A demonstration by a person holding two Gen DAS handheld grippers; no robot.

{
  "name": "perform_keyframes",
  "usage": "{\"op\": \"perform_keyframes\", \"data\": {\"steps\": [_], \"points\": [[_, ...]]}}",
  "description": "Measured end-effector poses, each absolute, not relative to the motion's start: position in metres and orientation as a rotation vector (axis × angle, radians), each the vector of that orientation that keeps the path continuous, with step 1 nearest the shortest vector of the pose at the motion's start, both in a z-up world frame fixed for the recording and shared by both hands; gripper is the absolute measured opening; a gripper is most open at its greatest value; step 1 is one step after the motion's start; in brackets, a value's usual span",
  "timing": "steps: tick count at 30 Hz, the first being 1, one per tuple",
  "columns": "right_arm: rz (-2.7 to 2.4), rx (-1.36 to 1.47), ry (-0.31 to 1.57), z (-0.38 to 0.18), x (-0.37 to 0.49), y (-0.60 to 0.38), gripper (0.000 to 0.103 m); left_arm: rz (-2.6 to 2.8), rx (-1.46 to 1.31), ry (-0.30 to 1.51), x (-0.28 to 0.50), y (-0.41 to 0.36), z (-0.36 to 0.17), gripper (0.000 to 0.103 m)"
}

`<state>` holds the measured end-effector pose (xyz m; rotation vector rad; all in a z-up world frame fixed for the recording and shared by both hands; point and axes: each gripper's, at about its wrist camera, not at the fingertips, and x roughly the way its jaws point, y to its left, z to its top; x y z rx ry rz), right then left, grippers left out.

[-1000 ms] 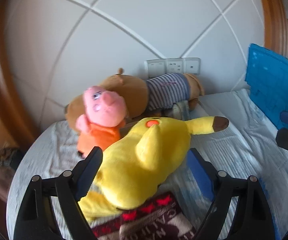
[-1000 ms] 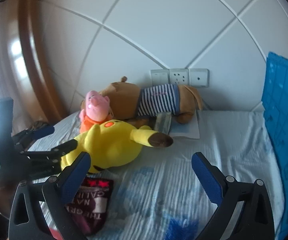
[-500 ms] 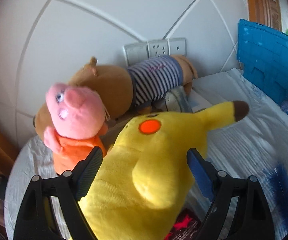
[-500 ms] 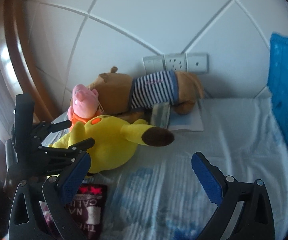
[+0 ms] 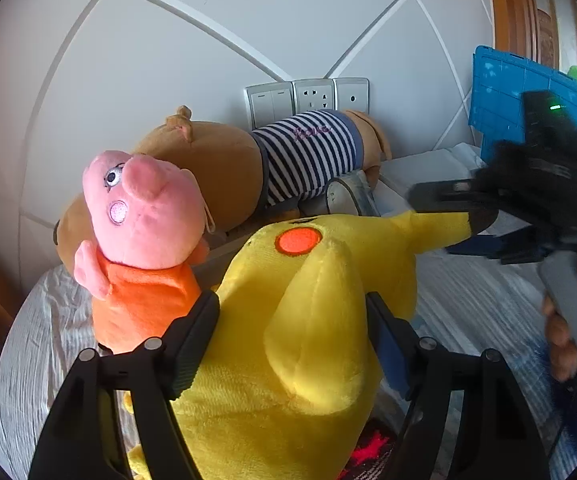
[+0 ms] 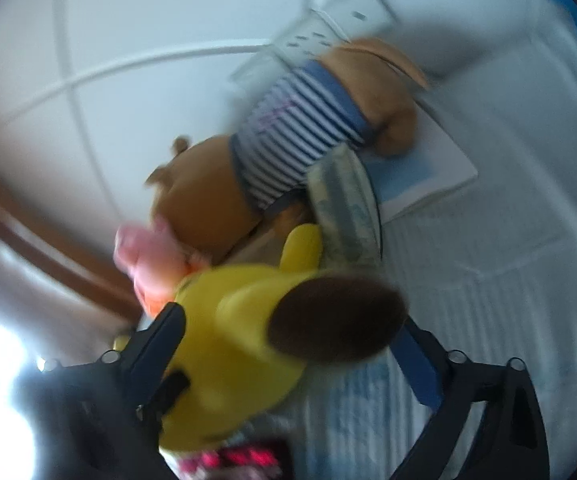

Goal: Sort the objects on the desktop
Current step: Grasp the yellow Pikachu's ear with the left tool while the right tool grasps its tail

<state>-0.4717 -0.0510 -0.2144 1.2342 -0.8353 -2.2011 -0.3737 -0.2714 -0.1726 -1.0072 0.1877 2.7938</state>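
A yellow plush (image 5: 300, 344) lies on the cloth-covered table (image 5: 44, 344). My left gripper (image 5: 290, 320) is shut on its body, one finger pressing each side. The plush's long ear (image 5: 428, 226) sticks out to the right. Its brown tip (image 6: 332, 316) sits between the fingers of my open right gripper (image 6: 292, 344), without being squeezed. That gripper (image 5: 464, 220) shows blurred in the left wrist view, with a hand (image 5: 560, 332) on its grip. The right wrist view is rolled and motion-blurred.
A pink pig plush (image 5: 140, 216) in orange leans against the yellow one's left side. Behind lie a brown plush in a striped shirt (image 5: 300, 156), a book (image 6: 428, 172) and wall sockets (image 5: 308, 98). A blue crate (image 5: 500, 112) stands right; a dark red-starred pouch (image 5: 368, 452) lies underneath.
My left gripper advanced over the yellow plush and its fingers drew in onto the body. The right gripper swung left, rolled, and reached around the ear tip.
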Motion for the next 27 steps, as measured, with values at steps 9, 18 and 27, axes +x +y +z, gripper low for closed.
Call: {"op": "perform_keyframes", "data": {"steps": [9,18,27], "points": [[-2.204,1.212,-0.75,-0.21,-0.487,-0.066,0.03,2.788,-1.003,0.176,-0.373,-0.273,-0.173,0.066],[-2.261,1.077,-0.433,-0.169,-0.456,-0.091,0.026,2.773,-0.993,0.192,-0.36,-0.277,-0.16,0.031],[-2.283,0.997,-0.289,-0.136,-0.427,-0.102,0.025,2.781,-1.006,0.142,-0.344,-0.281,-0.148,0.026]]}}
